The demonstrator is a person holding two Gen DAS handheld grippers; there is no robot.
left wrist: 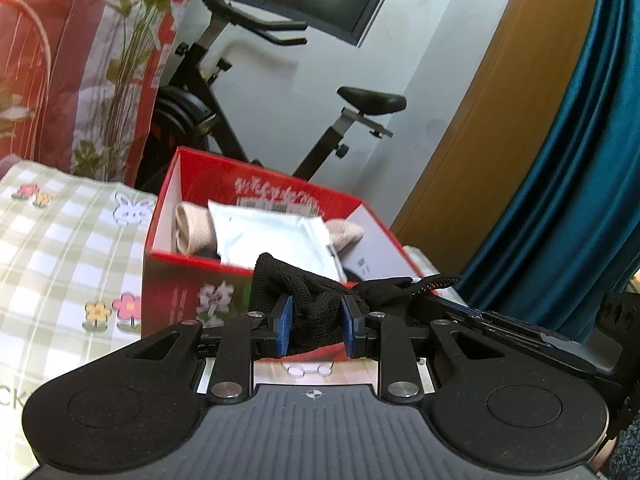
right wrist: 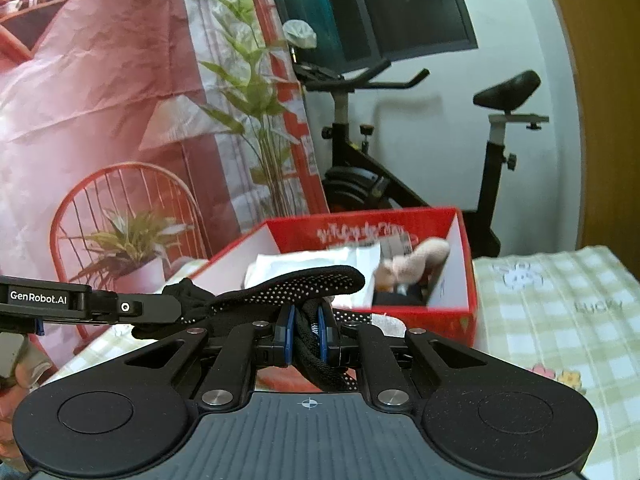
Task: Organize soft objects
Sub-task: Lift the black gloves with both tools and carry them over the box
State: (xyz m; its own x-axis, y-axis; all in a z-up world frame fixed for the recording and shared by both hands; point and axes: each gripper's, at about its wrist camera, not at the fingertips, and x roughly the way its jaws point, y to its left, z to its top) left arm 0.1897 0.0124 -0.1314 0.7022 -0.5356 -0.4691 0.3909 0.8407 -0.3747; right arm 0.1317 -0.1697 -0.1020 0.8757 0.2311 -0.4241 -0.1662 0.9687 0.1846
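Observation:
A black knit glove [left wrist: 296,280] with white grip dots hangs between both grippers, just in front of an open red box [left wrist: 192,184]. My left gripper [left wrist: 316,326] is shut on one bunched end of it. My right gripper [right wrist: 307,334] is shut on the other end [right wrist: 296,286], near the cuff. The left gripper [right wrist: 160,306] shows in the right wrist view at the left. The red box [right wrist: 466,248] holds beige socks [left wrist: 188,226], a white pouch [left wrist: 272,236] and a beige soft item [right wrist: 416,262].
The box stands on a green checked cloth [left wrist: 60,248] with flower and rabbit prints. Behind it are an exercise bike [left wrist: 224,92], a printed backdrop [right wrist: 120,100] and a white wall. A teal curtain [left wrist: 568,152] hangs at the right.

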